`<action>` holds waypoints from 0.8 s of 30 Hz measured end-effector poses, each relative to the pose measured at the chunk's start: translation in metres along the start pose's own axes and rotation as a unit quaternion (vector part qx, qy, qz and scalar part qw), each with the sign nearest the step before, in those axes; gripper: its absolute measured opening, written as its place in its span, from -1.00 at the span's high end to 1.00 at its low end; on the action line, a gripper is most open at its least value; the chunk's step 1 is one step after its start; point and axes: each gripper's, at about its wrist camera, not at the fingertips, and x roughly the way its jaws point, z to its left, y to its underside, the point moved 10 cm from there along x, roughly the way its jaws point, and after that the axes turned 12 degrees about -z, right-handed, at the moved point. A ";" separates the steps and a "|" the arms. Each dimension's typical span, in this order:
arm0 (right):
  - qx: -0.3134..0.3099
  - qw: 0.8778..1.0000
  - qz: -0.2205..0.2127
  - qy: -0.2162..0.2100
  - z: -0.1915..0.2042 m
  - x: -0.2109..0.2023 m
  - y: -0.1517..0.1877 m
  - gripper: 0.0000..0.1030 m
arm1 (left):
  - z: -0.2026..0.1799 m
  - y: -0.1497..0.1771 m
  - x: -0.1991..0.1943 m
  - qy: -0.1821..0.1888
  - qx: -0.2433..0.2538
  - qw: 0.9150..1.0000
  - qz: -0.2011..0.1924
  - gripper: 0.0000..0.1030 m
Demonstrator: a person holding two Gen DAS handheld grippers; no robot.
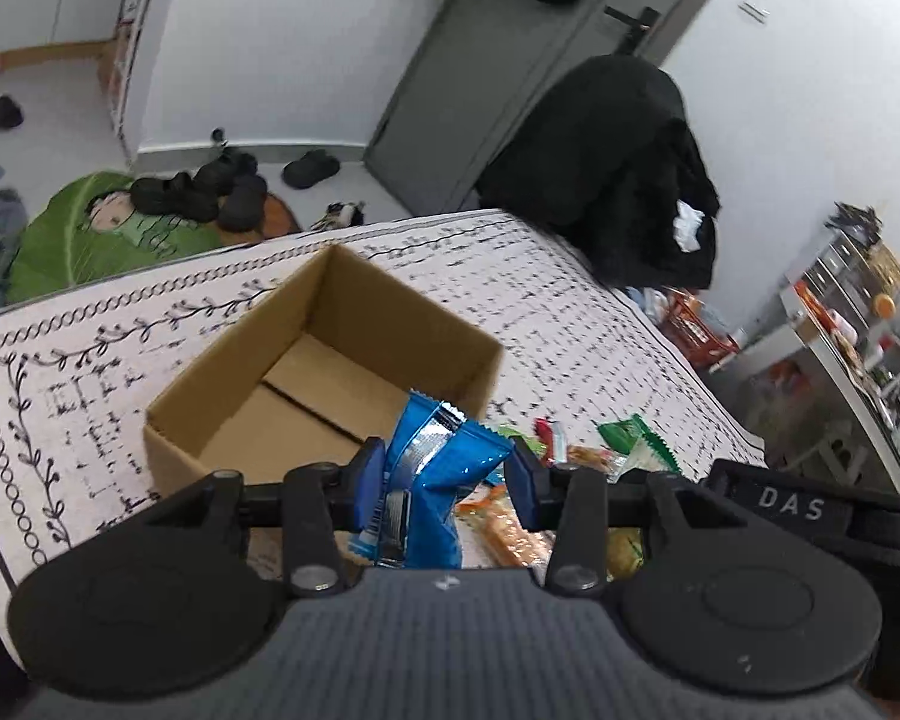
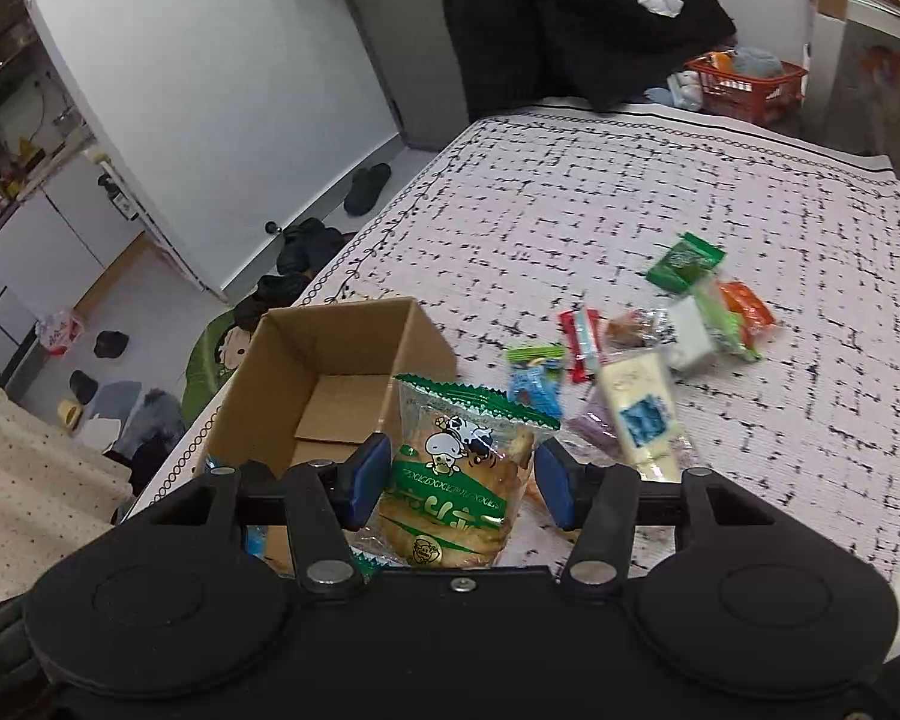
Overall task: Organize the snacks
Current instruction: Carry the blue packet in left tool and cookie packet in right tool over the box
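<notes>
A: We are in a small room with white walls, a grey door and shoes on the floor. The tabletop (image 2: 660,192) has a white cloth with black marks on it.

B: Where are the snacks?

A: Most lie in a loose pile (image 2: 660,348) near the middle of the tabletop. A brown box (image 1: 324,372) sits by the left edge. It looks bare inside.

B: What do the tools have?

A: The left tool (image 1: 447,483) is partly closed and pinches a blue packet (image 1: 444,462). The right tool (image 2: 459,483) is partly closed too, around a clear bag of bread with a green top (image 2: 462,480). The left pad presses the bag; the right pad looks close, maybe just touching.

B: So what now?

A: I think both snacks go into the box. Bring each one right over the hole first. Go one at a time so the tools don't bump. Stay clear of the box wall, get low, then open up. Don't squeeze the bread harder; it is soft.
</notes>
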 end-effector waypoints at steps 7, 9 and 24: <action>-0.009 1.000 0.004 -0.010 0.026 0.015 0.001 -0.01 | 0.028 0.000 0.010 -0.013 -0.025 1.000 0.012 0.18; -0.011 1.000 0.006 -0.016 0.032 0.021 0.001 -0.01 | 0.037 -0.001 0.015 -0.022 -0.035 0.999 0.017 0.18; -0.021 0.999 0.036 -0.031 0.056 0.054 0.013 -0.01 | 0.063 -0.002 0.033 -0.057 -0.055 0.997 0.025 0.18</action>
